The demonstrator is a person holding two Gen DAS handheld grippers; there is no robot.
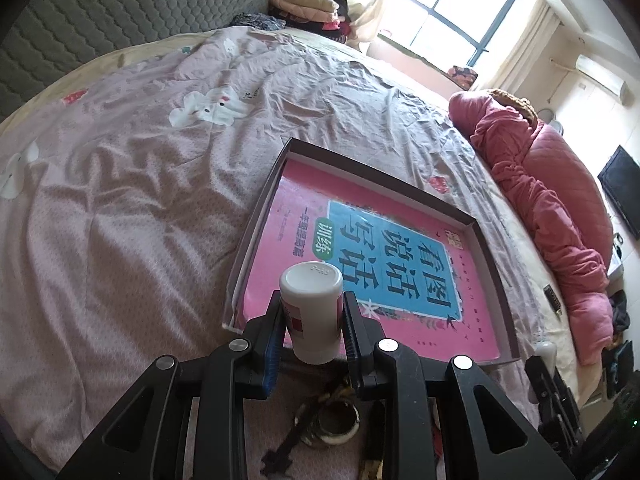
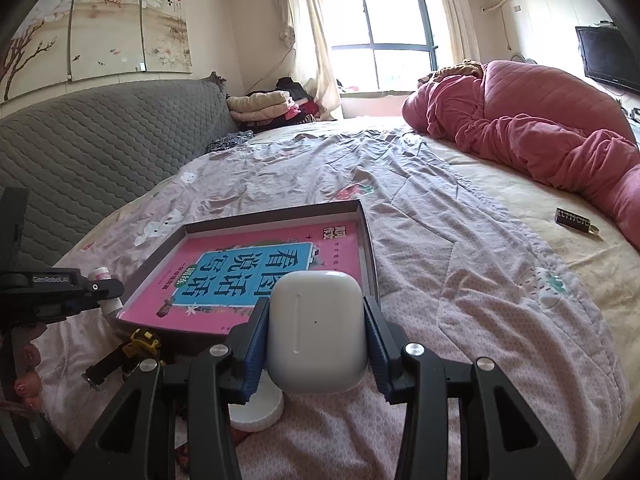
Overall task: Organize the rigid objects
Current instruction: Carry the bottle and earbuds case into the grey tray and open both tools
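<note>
Both grippers loaded beside the shallow box (image 2: pixel 366 232) on the bed (image 1: pixel 120 208).

The left gripper (image 1: pixel 312 316) is clamped across the body of a small white bottle (image 1: pixel 310 312), held upright over the box's near left corner. The right gripper (image 2: pixel 316 336), angled gently downward, pinches a white earbud case (image 2: pixel 316 328) by its flat sides off the box's near edge. Both are light, stiff and smooth, likely slippery, so mid-body grips suit. A tape measure (image 2: pixel 140 344), perhaps, lies against that near edge.
</note>
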